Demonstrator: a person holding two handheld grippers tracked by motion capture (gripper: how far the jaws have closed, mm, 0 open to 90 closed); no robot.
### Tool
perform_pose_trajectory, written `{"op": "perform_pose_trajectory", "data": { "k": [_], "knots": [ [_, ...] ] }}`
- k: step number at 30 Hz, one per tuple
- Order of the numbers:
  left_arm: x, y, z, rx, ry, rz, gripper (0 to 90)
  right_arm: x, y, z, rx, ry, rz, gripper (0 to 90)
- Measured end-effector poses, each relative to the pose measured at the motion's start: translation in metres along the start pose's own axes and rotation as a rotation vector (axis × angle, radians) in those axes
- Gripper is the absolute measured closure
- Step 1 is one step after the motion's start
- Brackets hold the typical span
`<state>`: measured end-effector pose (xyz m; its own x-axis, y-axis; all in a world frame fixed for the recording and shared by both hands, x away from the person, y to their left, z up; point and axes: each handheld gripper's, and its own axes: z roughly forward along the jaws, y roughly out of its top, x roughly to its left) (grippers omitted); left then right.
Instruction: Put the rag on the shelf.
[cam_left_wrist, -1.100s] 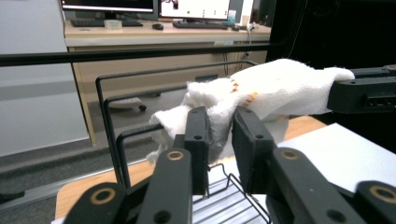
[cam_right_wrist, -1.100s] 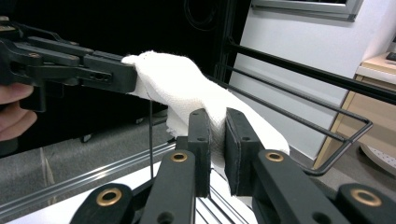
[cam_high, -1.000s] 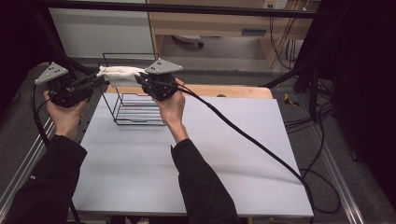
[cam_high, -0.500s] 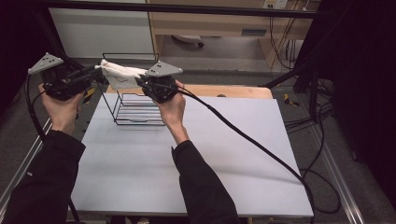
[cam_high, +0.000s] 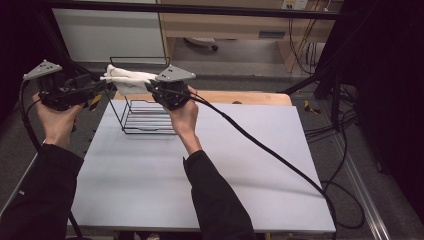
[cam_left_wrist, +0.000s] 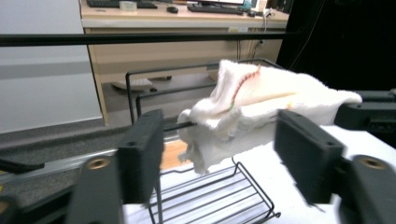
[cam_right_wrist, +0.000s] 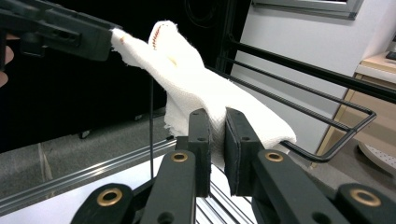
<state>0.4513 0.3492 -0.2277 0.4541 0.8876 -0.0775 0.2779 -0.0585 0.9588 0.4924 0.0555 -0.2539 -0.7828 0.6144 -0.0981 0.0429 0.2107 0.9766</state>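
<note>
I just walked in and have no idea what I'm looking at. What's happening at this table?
A person holds a gripping tool in each hand, working a white cloth over the top rail of a black wire rack on the table. The right tool is shut on one end of the cloth. The left tool is open, its jaws standing either side of the cloth without pinching it.

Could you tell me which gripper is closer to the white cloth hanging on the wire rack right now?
Right. The right gripper is pinching the white cloth above the wire rack. The left gripper is open, with the cloth ahead between its jaws, untouched.
</note>
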Motion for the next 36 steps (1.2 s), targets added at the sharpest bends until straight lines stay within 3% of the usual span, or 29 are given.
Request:
{"op": "perform_pose_trajectory", "data": {
  "k": [4, 8, 11, 21, 28, 36],
  "knots": [
    [-0.003, -0.002, -0.003, 0.015, -0.03, 0.016, 24.8, 0.0, 0.0, 0.0, 0.004, -0.006, -0.001, 82.3],
    [-0.012, -0.001, -0.005, 0.016, -0.001, 0.062, 21.9, 0.0, 0.0, 0.0, 0.004, -0.006, -0.002, 82.3],
    [-0.014, 0.006, -0.003, -0.002, 0.001, 0.055, 23.5, 0.0, -0.001, 0.0, 0.005, -0.008, -0.005, 82.3],
    [-0.022, 0.03, 0.021, -0.013, 0.008, 0.043, 62.2, 0.001, -0.001, 0.0, 0.009, -0.008, -0.018, 82.3],
    [-0.025, 0.041, 0.04, 0.01, 0.016, 0.015, 81.1, 0.002, -0.002, 0.0, 0.014, -0.009, -0.026, 82.3],
    [-0.026, 0.034, 0.044, 0.047, -0.011, 0.017, 84.4, 0.002, -0.003, 0.0, 0.018, -0.009, -0.028, 82.2]
  ]
}}
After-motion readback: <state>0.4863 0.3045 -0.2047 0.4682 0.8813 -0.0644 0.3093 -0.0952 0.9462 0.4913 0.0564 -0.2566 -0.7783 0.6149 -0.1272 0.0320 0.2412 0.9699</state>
